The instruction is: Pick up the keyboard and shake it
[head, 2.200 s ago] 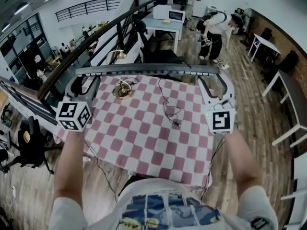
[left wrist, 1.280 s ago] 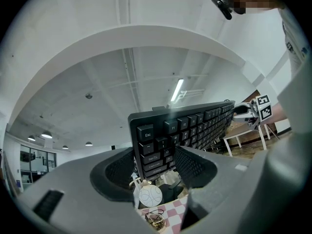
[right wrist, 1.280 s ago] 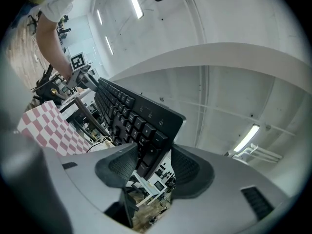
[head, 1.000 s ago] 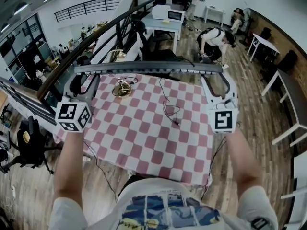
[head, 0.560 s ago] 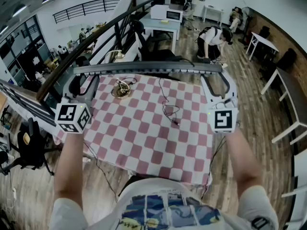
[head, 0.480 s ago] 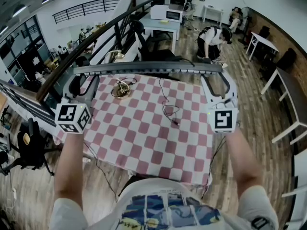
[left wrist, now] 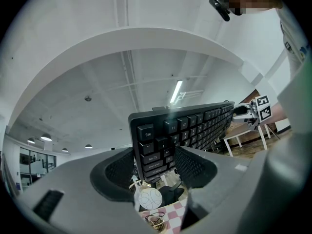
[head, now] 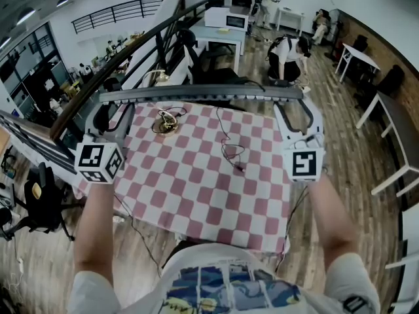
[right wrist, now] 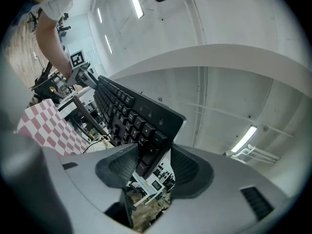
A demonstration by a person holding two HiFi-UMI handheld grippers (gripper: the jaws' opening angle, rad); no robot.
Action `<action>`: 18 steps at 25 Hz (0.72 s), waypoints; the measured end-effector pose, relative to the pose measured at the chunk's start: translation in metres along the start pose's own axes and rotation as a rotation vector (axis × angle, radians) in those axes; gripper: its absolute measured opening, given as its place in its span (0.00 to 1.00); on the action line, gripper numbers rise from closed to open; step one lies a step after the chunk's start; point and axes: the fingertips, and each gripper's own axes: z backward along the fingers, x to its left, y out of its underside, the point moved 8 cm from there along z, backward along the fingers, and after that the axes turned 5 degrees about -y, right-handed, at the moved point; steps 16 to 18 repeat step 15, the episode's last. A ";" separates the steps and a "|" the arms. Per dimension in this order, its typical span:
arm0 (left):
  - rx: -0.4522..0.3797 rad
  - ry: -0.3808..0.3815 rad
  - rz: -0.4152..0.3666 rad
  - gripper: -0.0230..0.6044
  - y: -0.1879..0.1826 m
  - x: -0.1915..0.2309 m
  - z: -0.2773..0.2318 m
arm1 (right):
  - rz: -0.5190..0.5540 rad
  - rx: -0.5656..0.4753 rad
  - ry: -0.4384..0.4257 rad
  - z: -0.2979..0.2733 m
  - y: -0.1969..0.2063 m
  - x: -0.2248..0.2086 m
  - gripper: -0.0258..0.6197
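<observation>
Head view: the slim black keyboard [head: 196,95] is held above the pink-checked tablecloth [head: 196,182]. Left gripper view: the left gripper [left wrist: 155,165] clamps the keyboard's Esc end between mesh-textured pads. Right gripper view: the right gripper [right wrist: 148,168] clamps the opposite end.

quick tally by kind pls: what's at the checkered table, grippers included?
keyboard: 1, held clear of the table
grippers: 2, left gripper and right gripper, one clamped on each end of it
checkered cloth: 1
gold-coloured object: 1
loose black cable: 1
Total: 6
</observation>
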 end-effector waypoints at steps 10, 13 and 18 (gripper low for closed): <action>0.000 -0.001 0.000 0.45 0.002 0.000 0.003 | 0.002 0.002 -0.004 0.001 0.001 0.003 0.36; 0.001 0.000 0.001 0.45 0.001 -0.001 0.003 | 0.007 0.002 -0.004 0.003 0.000 0.001 0.36; 0.001 0.000 0.003 0.45 -0.001 -0.002 0.004 | 0.013 0.002 -0.004 0.006 -0.001 0.000 0.36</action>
